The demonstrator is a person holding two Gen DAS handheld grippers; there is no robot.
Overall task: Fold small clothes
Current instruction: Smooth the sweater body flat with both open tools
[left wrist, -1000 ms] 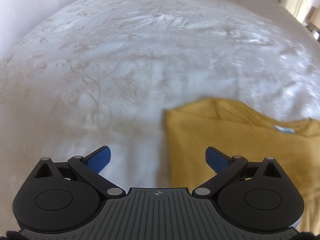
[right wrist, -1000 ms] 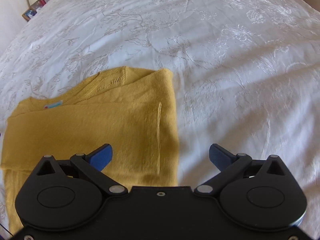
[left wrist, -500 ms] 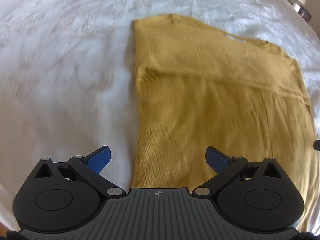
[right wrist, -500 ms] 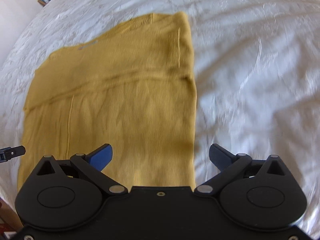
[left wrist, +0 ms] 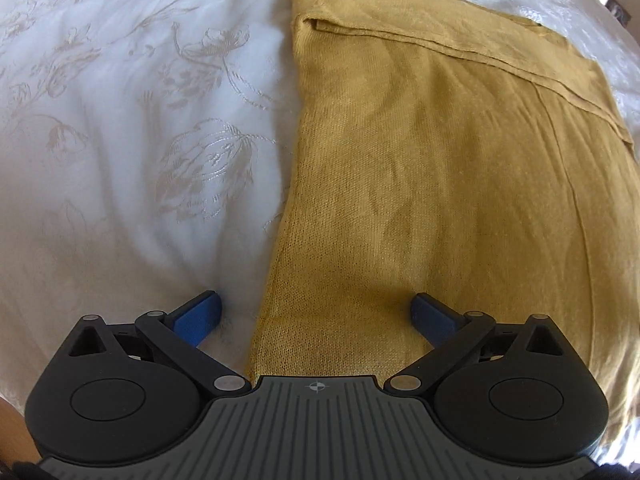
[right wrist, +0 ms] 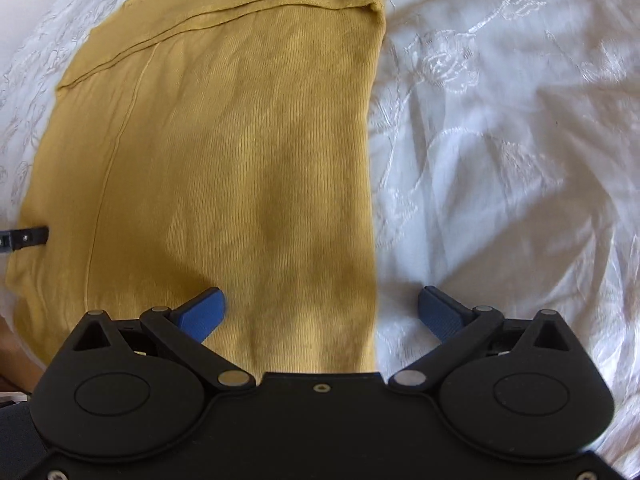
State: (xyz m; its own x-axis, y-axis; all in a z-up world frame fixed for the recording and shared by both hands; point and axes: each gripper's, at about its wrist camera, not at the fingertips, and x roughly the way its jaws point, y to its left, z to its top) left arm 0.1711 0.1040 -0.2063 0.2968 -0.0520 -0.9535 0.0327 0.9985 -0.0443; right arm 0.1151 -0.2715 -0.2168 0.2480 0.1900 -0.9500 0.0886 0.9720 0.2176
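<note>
Fingers (left wrist: 198, 314) of the left gripper (left wrist: 316, 312) stand wide apart with nothing between them but cloth below: one blue pad sits over the white bedspread (left wrist: 120, 140), the other over the mustard-yellow knit garment (left wrist: 440, 180), so the pair straddles the garment's left edge near its lower hem. Whether the pads touch the fabric cannot be told. The right gripper (right wrist: 322, 308) is spread the same way, its left finger (right wrist: 204, 312) over the garment (right wrist: 240, 140) and its right one over the embroidered bedspread (right wrist: 500, 140), straddling the right edge. The garment lies flat on the bed, already folded lengthwise, with a folded-over sleeve or flap crossing its upper part as a double seam line. Its collar end is cut off at the top of both views, and the hem disappears under each gripper's black body. At the left border of the right wrist view a dark tip of the other tool (right wrist: 24, 237) pokes in, mostly cropped. The bedspread's right side is blurred.
</note>
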